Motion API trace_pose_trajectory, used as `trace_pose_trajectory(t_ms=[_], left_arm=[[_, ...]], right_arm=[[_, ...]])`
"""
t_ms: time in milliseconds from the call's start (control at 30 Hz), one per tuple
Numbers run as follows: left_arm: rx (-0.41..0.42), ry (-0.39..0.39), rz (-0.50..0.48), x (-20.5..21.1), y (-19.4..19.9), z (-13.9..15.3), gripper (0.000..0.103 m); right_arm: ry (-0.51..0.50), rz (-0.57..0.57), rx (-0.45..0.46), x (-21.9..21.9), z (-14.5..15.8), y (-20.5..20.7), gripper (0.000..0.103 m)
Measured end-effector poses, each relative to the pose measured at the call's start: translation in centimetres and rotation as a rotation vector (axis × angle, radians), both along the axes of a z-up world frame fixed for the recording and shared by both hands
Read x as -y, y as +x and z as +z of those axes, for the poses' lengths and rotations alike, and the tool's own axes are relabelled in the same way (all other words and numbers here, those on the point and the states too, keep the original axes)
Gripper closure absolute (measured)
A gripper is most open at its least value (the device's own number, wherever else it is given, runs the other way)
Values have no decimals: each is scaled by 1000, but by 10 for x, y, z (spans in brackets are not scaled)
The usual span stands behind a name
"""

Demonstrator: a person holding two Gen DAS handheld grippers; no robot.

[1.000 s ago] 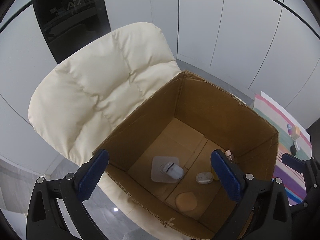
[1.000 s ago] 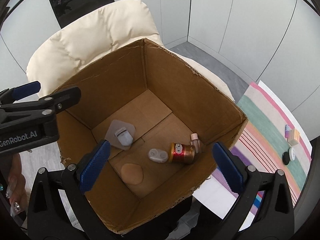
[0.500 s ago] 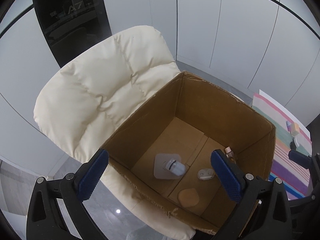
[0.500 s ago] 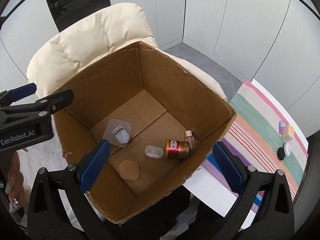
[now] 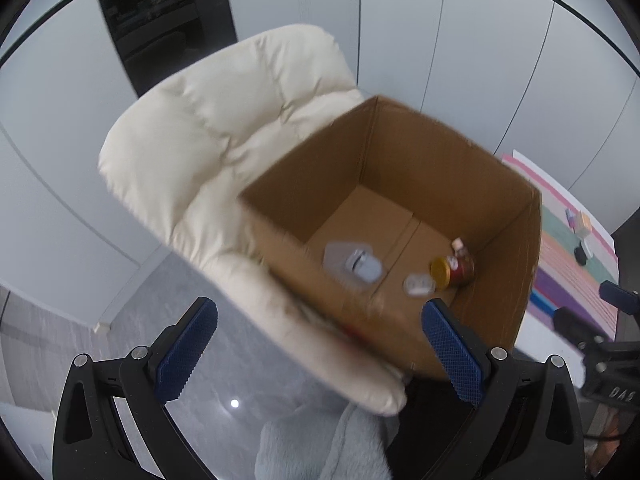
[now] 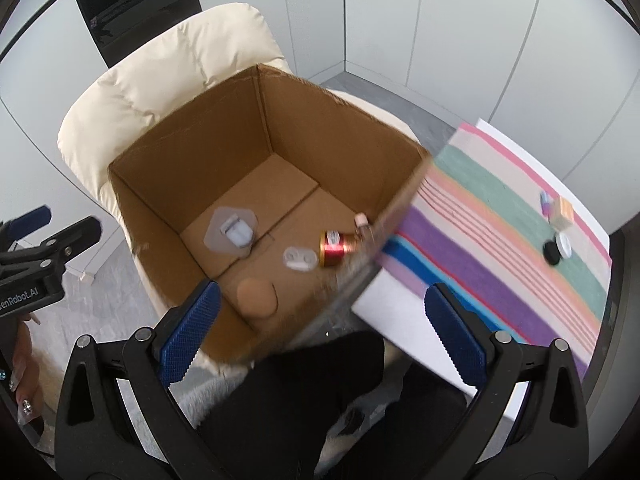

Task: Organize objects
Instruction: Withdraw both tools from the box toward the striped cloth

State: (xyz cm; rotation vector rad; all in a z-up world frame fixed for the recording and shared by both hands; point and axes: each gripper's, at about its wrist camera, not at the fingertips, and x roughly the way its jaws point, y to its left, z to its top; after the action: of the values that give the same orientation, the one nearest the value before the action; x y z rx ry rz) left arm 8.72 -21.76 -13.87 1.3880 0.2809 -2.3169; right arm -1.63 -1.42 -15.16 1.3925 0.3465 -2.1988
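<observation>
1. Both grippers hang empty with jaws spread wide: the left gripper (image 5: 318, 346) and the right gripper (image 6: 320, 326).
2. Ahead of each sits an open cardboard box (image 6: 304, 128) on a cream padded chair (image 6: 168, 76).
3. On the box floor lie a red can (image 6: 336, 247) on its side, a small white case (image 6: 299, 259), a tan round pad (image 6: 256, 298) and a clear packet (image 6: 232, 234).
4. Right of the right gripper, the bench carries a striped cloth (image 6: 500, 216) with a black cap (image 6: 551, 253) and a small block (image 6: 562, 210).
</observation>
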Motion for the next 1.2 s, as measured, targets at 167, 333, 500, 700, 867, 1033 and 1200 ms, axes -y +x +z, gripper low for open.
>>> trace_pose_trajectory(t_ms=[167,333,500,700,867,1033,1200], left_arm=[[21,37,7,-4,24,-7,0],[9,16,-8,-13,22,-4,0],[3,7,-38,-23,17,-3,0],[10,-3,-77,-37,4,-6,0],[3,-3,-130,-58,-10,-5,0],[-1,-5,-201,-87,-28,-3,0],[-2,-6,-275,-123,-44,-4,0]], right_arm=[[-4,-27,25,-28,0,29,0],[-18,-42,19,-40,3,42,0],[-34,-67,-2,-51,11,46,0],[-43,-122,-12,-73,16,45,0],[-50,-203,-9,-105,16,39,0],[-46,-290,-13,-144,18,36,0],[-42,-379,-16,-186,22,37,0]])
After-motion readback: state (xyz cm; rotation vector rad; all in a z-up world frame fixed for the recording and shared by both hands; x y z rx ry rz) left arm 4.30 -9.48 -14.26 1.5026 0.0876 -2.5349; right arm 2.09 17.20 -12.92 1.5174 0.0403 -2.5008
